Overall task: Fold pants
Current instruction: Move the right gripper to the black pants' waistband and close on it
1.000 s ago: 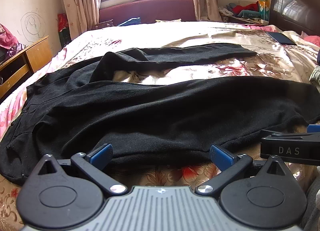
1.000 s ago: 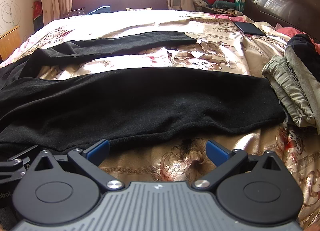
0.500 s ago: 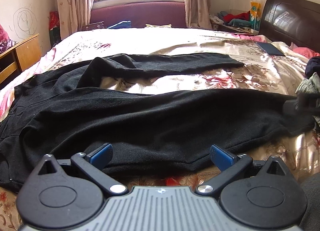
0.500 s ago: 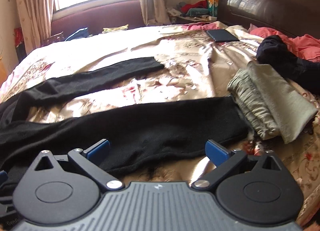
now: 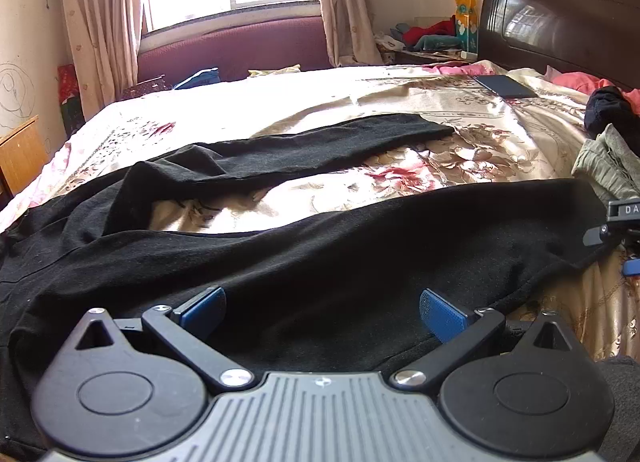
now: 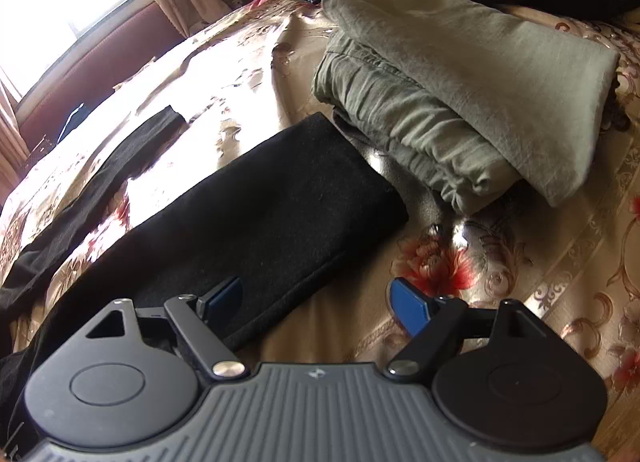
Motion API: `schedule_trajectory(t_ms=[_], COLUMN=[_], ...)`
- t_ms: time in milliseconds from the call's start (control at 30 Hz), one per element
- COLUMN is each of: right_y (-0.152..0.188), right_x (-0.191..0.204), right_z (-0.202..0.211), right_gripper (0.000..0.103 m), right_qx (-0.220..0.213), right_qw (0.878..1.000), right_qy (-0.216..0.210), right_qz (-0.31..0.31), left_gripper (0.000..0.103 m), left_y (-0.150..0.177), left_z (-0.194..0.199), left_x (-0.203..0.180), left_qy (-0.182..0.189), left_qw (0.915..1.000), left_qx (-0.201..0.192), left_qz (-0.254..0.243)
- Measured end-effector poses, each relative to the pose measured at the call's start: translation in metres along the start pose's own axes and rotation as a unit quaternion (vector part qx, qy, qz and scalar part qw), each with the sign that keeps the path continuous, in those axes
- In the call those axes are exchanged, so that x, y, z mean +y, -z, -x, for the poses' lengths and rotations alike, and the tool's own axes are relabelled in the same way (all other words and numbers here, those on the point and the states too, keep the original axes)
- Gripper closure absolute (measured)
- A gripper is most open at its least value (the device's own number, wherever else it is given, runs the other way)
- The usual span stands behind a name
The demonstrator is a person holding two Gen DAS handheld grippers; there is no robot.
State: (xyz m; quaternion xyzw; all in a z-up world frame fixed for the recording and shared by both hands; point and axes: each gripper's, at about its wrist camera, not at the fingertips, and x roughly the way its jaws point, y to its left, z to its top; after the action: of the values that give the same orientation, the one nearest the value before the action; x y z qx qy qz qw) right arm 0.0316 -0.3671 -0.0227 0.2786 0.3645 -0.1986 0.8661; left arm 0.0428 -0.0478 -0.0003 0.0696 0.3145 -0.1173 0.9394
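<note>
Barely begun. Black pants (image 5: 304, 246) spread flat across the bed (image 5: 460, 158), both legs apart and unfolded: one through the frame's middle, the other higher up. Left hand-held gripper (image 5: 322, 308) wide open over the near leg, gripping nothing. Right hand-held gripper (image 6: 318, 300) open, jaws just narrowing astride that leg's edge near its hem (image 6: 360, 170), lower centre. Every fold left.

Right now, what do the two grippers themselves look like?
Both match: the left gripper and right gripper have blue ribbed pads on black linkage arms with silver pivot screws, round black discs either side, and a grey ridged body. White lettering marks the right one.
</note>
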Motion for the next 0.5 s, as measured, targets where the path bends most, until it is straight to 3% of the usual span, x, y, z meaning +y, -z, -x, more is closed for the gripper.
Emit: schedule_trajectory(t_ms=[67,167,233,333,500], right_y=[-0.003,-0.007,-0.013,-0.021,-0.026], right_x=[-0.006,-0.012,-0.015,-0.021,-0.020], right_z=[-0.005,-0.013,-0.016,-0.016,-0.005], right_gripper=[0.027,0.058,0.084,0.095,0.098], right_qx=[-0.020,-0.033,-0.035,-0.032,-0.050], right_qw=[1.000,0.999,0.999,0.999,0.998], right_qy=[0.007,0.029,0.036,0.021,0.042], right_qz=[0.001,-0.001,-0.005,-0.027,-0.006], left_gripper=[0.000,0.000,0.000,0.000,0.000], left_y=[0.002,0.005,0.007,0.010,0.009], left_z=[-0.007,-0.013,-0.017,-0.020,-0.019], left_x=[-0.005,-0.011,-0.012,-0.009,0.002], left_qy=[0.005,0.015,0.023,0.019,0.012], left_qw=[1.0000,0.9997,0.9996,0.9996,0.9998], left_qx=[0.002,0.002,0.009,0.015,0.016], left_qz=[-0.007,-0.017,-0.014,-0.014,0.005])
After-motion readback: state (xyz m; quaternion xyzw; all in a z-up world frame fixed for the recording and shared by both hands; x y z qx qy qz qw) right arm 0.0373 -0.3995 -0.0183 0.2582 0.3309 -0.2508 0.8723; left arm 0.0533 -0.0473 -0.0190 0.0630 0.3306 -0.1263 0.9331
